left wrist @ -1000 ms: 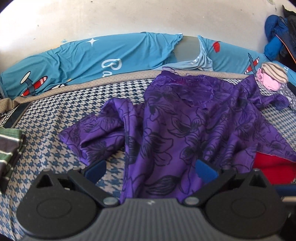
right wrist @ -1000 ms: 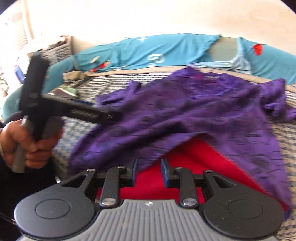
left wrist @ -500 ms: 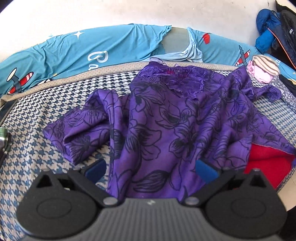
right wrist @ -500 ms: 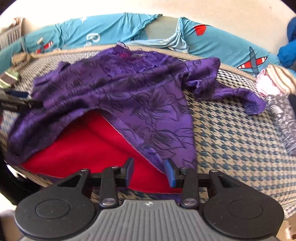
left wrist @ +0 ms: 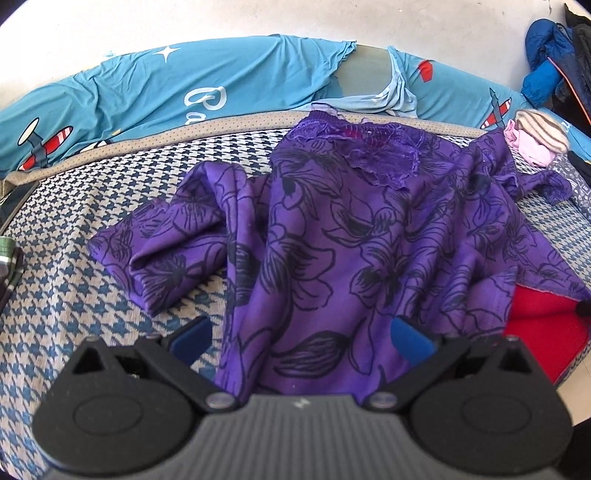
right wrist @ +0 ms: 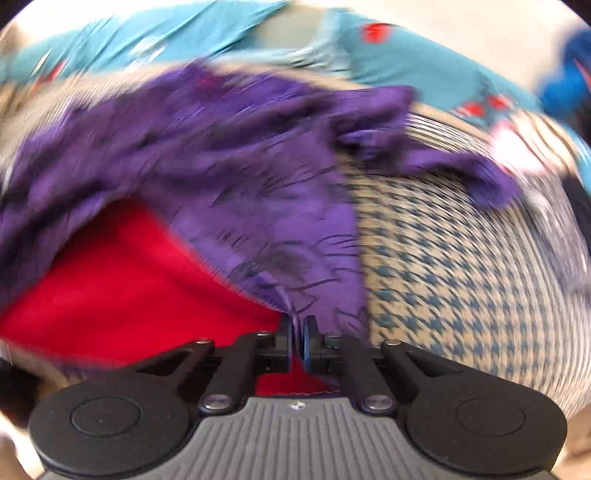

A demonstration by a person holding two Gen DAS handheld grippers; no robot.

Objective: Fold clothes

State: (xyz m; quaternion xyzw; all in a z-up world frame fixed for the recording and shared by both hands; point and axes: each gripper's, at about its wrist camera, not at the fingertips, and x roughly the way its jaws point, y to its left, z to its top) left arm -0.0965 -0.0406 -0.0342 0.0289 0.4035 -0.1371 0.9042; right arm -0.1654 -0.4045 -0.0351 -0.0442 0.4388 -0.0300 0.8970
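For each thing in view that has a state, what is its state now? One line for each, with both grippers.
purple garment: unfolded, crumpled on the bed, red lining showing at the hem.
left gripper: open, hem lying between its fingers.
right gripper: shut on the purple garment's hem edge; view blurred.
blue cover: wrinkled, pulled open at a gap.

This is a bedroom in a home. A bed (left wrist: 74, 229) has a blue and white checked cover. A blue sheet (left wrist: 155, 92) with little planes lies along the wall (left wrist: 258, 18). Clothes (left wrist: 535, 140) sit in the corner.
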